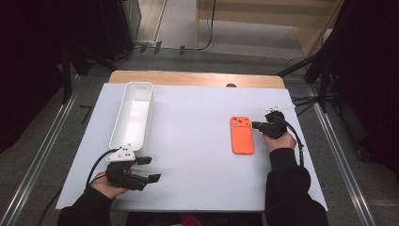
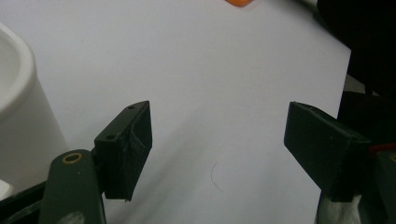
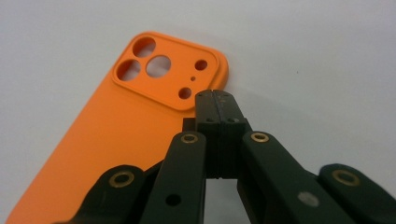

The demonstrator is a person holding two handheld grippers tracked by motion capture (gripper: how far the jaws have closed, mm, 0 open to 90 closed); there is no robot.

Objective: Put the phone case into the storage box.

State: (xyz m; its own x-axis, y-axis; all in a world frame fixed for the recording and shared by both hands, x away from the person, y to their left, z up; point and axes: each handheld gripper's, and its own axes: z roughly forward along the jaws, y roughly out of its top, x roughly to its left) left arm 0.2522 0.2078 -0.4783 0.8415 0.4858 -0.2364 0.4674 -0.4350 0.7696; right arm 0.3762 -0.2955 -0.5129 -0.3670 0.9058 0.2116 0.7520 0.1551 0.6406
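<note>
An orange phone case (image 1: 242, 135) lies flat on the white table sheet, right of centre, back side up with its camera cut-outs at the far end. My right gripper (image 1: 254, 125) sits just right of the case's far end, pointing left at it. In the right gripper view the jaws are pressed together, and the right gripper (image 3: 215, 95) tip rests at the edge of the case (image 3: 116, 126) beside the camera block, with nothing between the pads. My left gripper (image 1: 149, 168) lies near the front left of the table, open and empty; in its own view the left gripper (image 2: 219, 140) frames bare sheet.
A long white tray (image 1: 134, 117) stands at the back left, running toward the left gripper; its rounded wall (image 2: 18, 116) is close on that gripper's left. The white sheet (image 1: 197, 165) covers a wooden table. Dark stands and cables surround the table.
</note>
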